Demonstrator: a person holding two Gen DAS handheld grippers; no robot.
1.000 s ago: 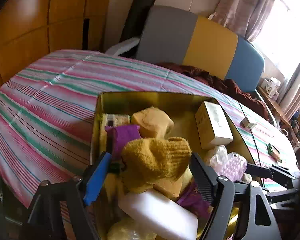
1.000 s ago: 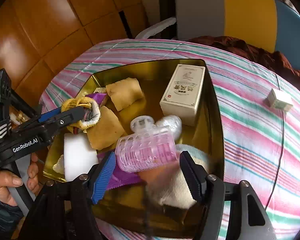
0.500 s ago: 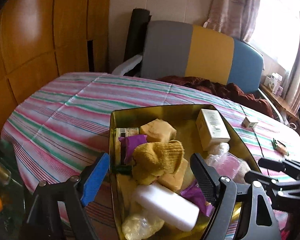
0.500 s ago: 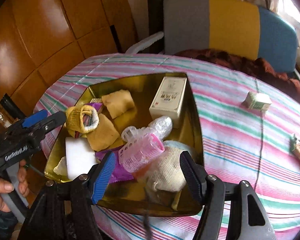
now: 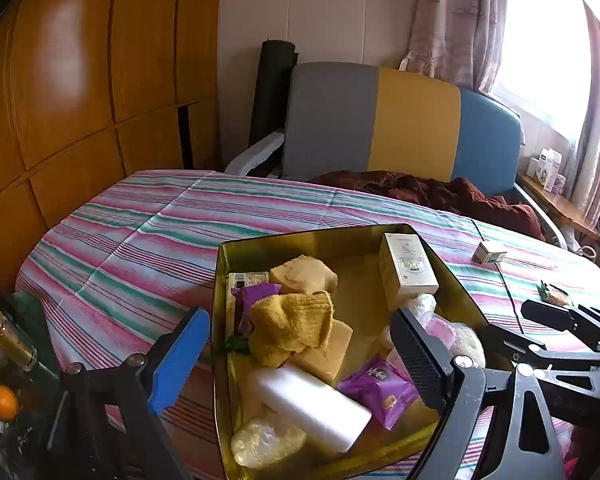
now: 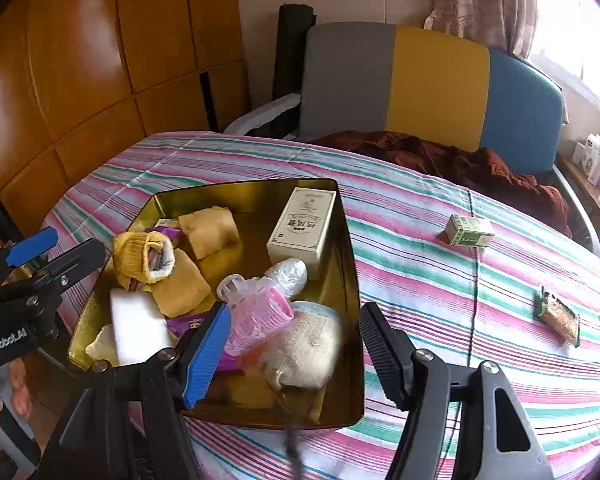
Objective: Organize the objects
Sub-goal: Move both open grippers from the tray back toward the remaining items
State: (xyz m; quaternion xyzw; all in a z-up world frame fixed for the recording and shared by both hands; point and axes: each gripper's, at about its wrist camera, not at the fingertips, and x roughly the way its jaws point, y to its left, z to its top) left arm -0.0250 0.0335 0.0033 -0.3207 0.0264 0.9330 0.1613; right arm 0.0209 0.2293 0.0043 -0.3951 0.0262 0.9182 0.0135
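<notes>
A gold tin box sits on the striped table, full of things: a yellow sock, a white box, a white foam block, a pink hair roller, a cream sock, purple packets. My left gripper is open and empty, pulled back above the tin's near edge. My right gripper is open and empty, above the tin's near right corner. Each gripper shows in the other's view.
A small green box and a snack packet lie on the striped cloth right of the tin. A chair with a brown garment stands behind. A bottle and an orange are at the left.
Both grippers have drawn back and up from the tin. The yellow sock and the pink roller, between the fingers one second ago, now lie in the tin.
</notes>
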